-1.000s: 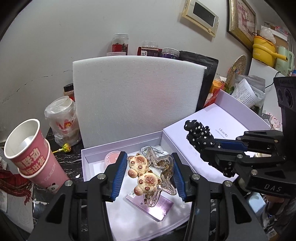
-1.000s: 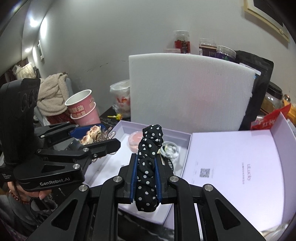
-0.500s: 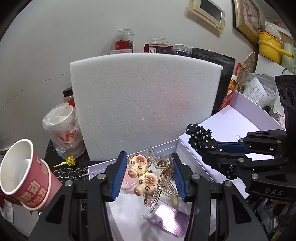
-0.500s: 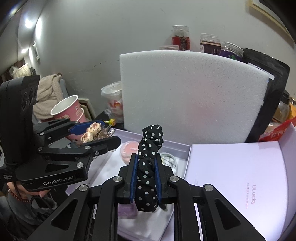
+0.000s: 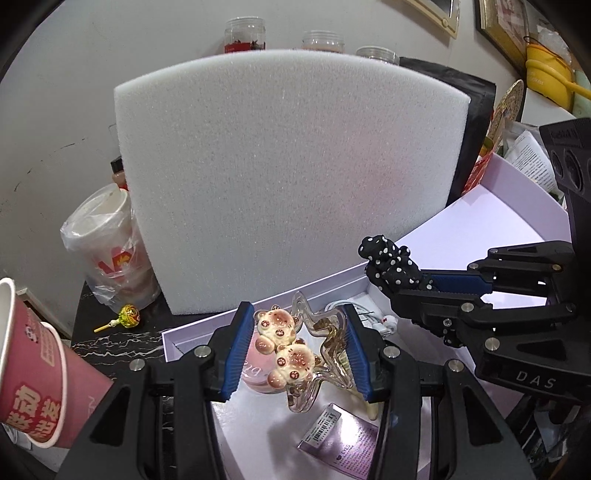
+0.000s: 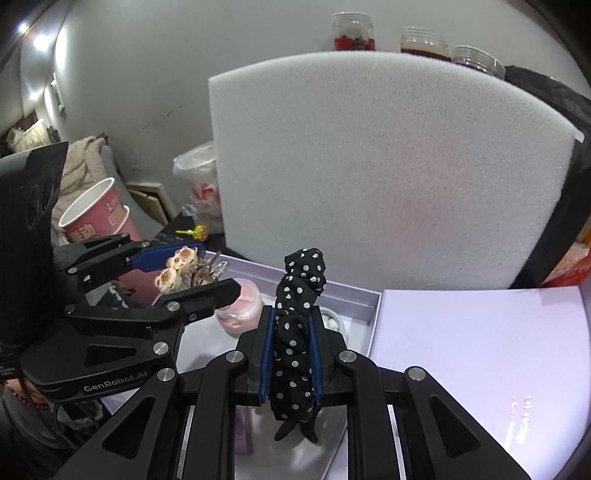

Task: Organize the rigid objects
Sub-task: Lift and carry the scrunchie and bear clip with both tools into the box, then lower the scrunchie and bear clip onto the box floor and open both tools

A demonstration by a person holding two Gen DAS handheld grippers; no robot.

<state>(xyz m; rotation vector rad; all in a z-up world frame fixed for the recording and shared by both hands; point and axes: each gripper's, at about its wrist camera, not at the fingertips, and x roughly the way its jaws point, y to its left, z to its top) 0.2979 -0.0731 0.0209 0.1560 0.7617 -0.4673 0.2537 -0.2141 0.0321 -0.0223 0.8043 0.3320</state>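
My left gripper (image 5: 298,350) is shut on a clear hair claw with two beige bear charms (image 5: 284,347), held above the open lilac box (image 5: 207,328). It shows from the side in the right wrist view (image 6: 181,271). My right gripper (image 6: 291,343) is shut on a black polka-dot hair clip (image 6: 297,314), held over the box's right part; it also shows in the left wrist view (image 5: 393,264). A pink round jar (image 6: 240,310), white cable (image 5: 373,319) and purple tagged card (image 5: 338,445) lie in the box.
A big white foam slab (image 5: 288,177) stands right behind the box. The box lid (image 6: 480,350) lies to the right. Stacked pink paper cups (image 5: 33,369), a bagged cup (image 5: 107,251) and a lollipop (image 5: 125,317) are at left. Jars (image 6: 352,31) sit behind.
Both grippers have moved forward and nearer to the foam slab, still holding their clips. The box and cups slid lower and leftward in view.
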